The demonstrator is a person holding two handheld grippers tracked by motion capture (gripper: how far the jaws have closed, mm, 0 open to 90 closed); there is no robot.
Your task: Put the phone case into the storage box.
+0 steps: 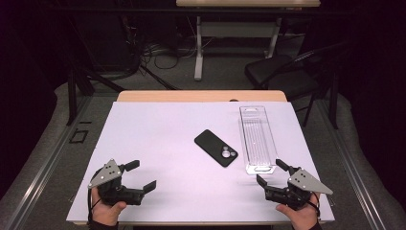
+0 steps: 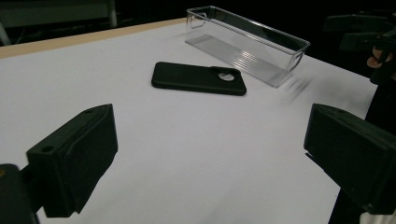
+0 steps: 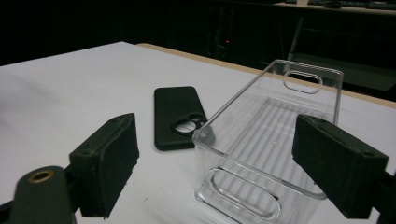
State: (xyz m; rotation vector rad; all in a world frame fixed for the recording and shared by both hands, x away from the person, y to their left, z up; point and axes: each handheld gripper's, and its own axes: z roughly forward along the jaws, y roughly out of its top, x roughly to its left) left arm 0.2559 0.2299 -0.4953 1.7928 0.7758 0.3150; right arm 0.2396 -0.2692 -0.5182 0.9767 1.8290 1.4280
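A black phone case [image 1: 216,147] lies flat near the middle of the white table [image 1: 163,143], camera hole toward the front right. To its right stands a long clear plastic bin [image 1: 257,139], empty. My left gripper [image 1: 140,175] rests at the front left, open, with nothing between its jaws; in the left gripper view the case [image 2: 198,78] and the bin [image 2: 247,42] lie well ahead. My right gripper [image 1: 270,172] sits at the front right, open, just short of the bin's near end. In the right gripper view the bin [image 3: 268,140] stands close ahead between the jaws, the case [image 3: 177,116] beyond.
The table's wooden far edge [image 1: 201,96] shows behind the white surface. A black chair [image 1: 282,72] and another table's legs [image 1: 198,43] stand on the floor beyond. A person's hands [image 1: 107,211] hold the grippers at the near edge.
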